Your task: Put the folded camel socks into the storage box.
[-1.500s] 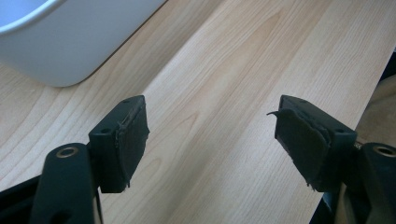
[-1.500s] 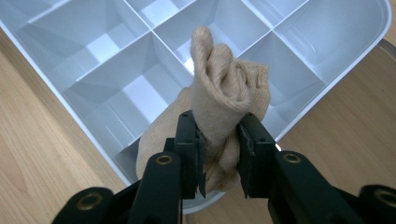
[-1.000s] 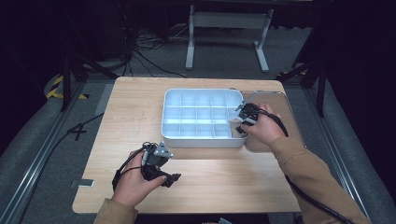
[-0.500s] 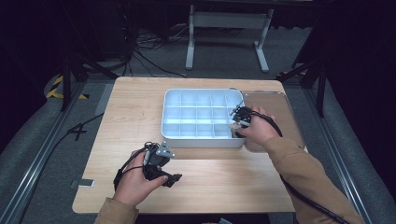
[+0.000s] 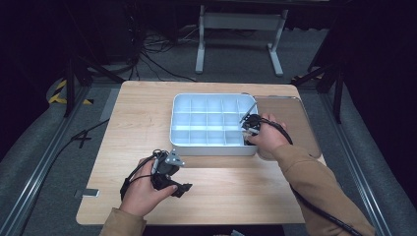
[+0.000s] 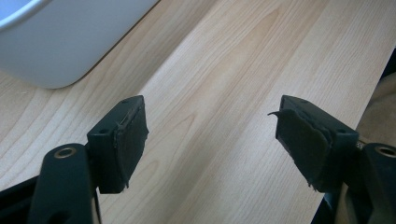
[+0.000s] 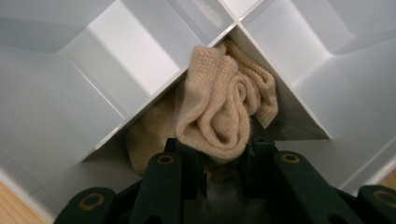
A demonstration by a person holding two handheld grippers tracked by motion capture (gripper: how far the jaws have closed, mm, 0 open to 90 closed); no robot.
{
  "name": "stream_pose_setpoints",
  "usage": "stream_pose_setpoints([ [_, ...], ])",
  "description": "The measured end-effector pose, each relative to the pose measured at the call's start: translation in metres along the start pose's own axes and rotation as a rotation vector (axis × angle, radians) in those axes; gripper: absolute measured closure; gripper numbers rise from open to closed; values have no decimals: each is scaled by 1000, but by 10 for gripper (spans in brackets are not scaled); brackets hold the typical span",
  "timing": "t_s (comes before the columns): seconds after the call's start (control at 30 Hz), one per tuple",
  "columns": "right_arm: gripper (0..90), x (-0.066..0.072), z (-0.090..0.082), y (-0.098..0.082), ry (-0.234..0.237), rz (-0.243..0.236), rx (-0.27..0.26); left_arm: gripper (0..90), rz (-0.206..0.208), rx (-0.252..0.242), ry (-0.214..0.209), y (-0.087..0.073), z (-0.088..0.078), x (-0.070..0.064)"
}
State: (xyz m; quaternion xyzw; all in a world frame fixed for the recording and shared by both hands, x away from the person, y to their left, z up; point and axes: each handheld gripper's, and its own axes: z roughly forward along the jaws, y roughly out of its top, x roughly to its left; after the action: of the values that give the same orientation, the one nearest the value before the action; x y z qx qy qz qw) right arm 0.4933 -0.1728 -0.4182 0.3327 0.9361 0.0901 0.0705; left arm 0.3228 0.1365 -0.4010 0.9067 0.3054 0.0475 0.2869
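Nearest the person, the left tongs (image 5: pixel 183 188) are resting low over the wooden counter (image 5: pixel 147 123), held in the left hand (image 5: pixel 145 191) close to the front edge. In the left gripper view their jaws are standing spread wide with bare wood grain between the pads (image 6: pixel 128 140) and nothing caught in them, and a rounded corner of the white tray (image 6: pixel 60 42) is showing just ahead, apart from the jaws.

Farther out, the right hand (image 5: pixel 265 137) is reaching over the tray's near right corner, and the right tongs (image 7: pixel 223 161) are pointing down into a compartment there. They are pinching a rolled cream knitted sock (image 7: pixel 224 112); in the right gripper view the roll is sitting squeezed between the two jaws, its far end lying against the point where two dividers meet, with more of the same fabric lying on the compartment floor to one side.

Beyond that, the white compartment tray (image 5: pixel 196 142) is sitting in the middle of the counter, its other cells showing bare white. A brownish flat mat (image 5: pixel 295 115) is lying just beside the tray's right wall, partly under the right forearm.
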Motion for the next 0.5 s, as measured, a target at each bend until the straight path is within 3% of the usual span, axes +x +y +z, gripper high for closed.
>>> stream_pose_setpoints([
  [0.23,681,0,-4,-2,14,-12,-24,255,-3,-4,-1,0,0,1],
  [0.5,597,0,-19,-9,26,17,-87,254,4,-2,-2,2,0,1],
])
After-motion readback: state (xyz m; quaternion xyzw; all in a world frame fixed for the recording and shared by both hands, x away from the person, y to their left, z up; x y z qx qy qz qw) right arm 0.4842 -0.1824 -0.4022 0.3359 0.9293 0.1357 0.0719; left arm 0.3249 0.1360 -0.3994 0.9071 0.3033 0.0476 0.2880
